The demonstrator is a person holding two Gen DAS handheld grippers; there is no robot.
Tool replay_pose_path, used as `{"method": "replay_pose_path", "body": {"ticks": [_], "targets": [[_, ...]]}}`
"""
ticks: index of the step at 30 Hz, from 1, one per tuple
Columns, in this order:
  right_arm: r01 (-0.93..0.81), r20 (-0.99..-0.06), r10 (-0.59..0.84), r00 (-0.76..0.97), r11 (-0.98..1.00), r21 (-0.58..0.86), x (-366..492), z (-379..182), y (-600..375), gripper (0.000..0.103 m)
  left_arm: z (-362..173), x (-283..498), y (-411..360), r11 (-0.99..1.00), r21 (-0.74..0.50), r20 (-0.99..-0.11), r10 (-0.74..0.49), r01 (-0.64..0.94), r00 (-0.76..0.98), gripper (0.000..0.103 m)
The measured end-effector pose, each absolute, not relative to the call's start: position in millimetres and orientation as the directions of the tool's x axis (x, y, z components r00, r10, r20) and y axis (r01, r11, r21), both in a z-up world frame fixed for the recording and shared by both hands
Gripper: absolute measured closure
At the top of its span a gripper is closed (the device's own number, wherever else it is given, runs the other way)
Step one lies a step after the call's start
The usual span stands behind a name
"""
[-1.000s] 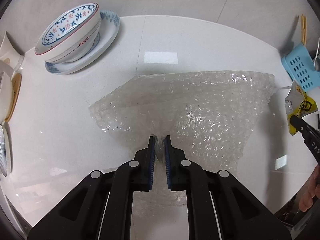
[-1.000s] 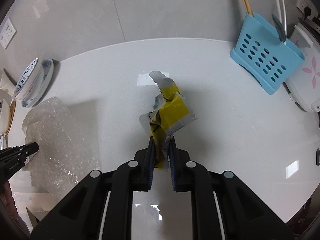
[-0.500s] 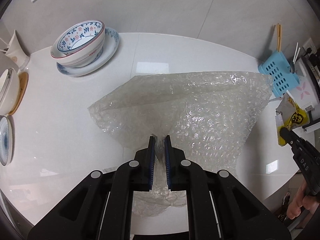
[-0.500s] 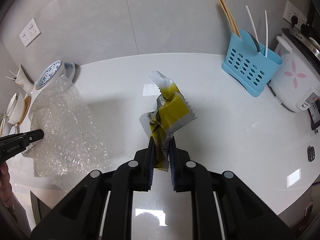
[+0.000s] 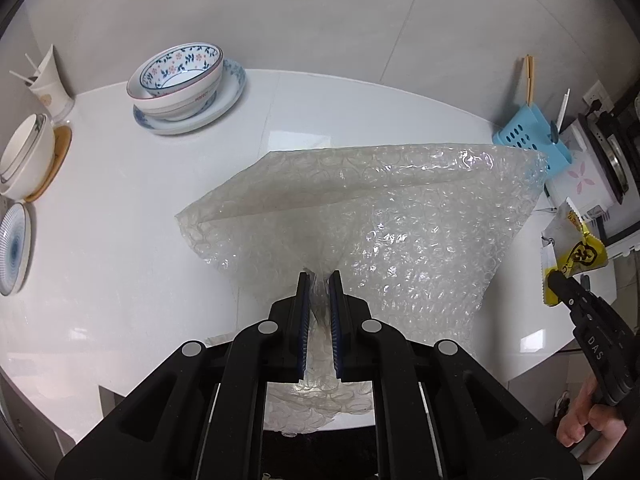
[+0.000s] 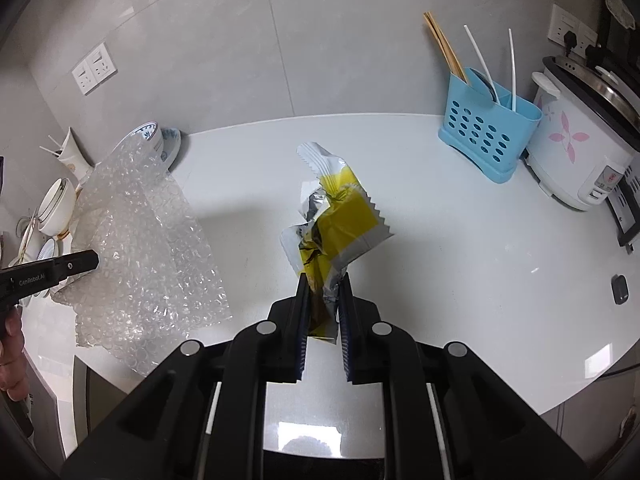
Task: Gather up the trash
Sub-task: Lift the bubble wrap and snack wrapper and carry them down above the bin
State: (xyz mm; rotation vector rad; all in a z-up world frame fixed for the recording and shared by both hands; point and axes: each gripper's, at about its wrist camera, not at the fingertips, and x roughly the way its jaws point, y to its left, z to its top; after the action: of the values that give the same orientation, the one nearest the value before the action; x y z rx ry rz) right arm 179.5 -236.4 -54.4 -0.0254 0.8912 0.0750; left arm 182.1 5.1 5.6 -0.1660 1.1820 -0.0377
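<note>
My left gripper [image 5: 319, 280] is shut on a clear sheet of bubble wrap [image 5: 384, 224] and holds it lifted above the white counter [image 5: 120, 280]. The sheet also shows in the right wrist view [image 6: 140, 248], hanging from the left gripper [image 6: 90, 261]. My right gripper [image 6: 323, 280] is shut on a crumpled yellow and silver snack wrapper [image 6: 340, 224], held above the counter [image 6: 480, 280]. The wrapper [image 5: 576, 252] and right gripper [image 5: 558, 278] show at the right edge of the left wrist view.
A patterned bowl on a plate [image 5: 180, 80], a paper cup [image 5: 48, 88], a white bowl [image 5: 24, 156] and a blue plate [image 5: 12, 248] stand at the left. A blue utensil caddy [image 6: 488, 136] and rice cooker [image 6: 580, 140] stand at the right.
Both grippers have risen and pulled back from the counter, carrying the bubble wrap and the wrapper; more of the wall and counter edge shows.
</note>
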Motion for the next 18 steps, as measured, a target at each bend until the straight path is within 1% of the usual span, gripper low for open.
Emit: {"method": "replay_pose_path", "body": {"ticks": [18], "targets": [[-0.125, -0.772, 0.117, 0.625, 0.991, 0.049, 96.1, -56.8, -248.4, 0.090, 23.0, 99.5, -27.6, 0.983, -0.171, -0.901, -0.131, -0.061, 0.414, 0.095]]}}
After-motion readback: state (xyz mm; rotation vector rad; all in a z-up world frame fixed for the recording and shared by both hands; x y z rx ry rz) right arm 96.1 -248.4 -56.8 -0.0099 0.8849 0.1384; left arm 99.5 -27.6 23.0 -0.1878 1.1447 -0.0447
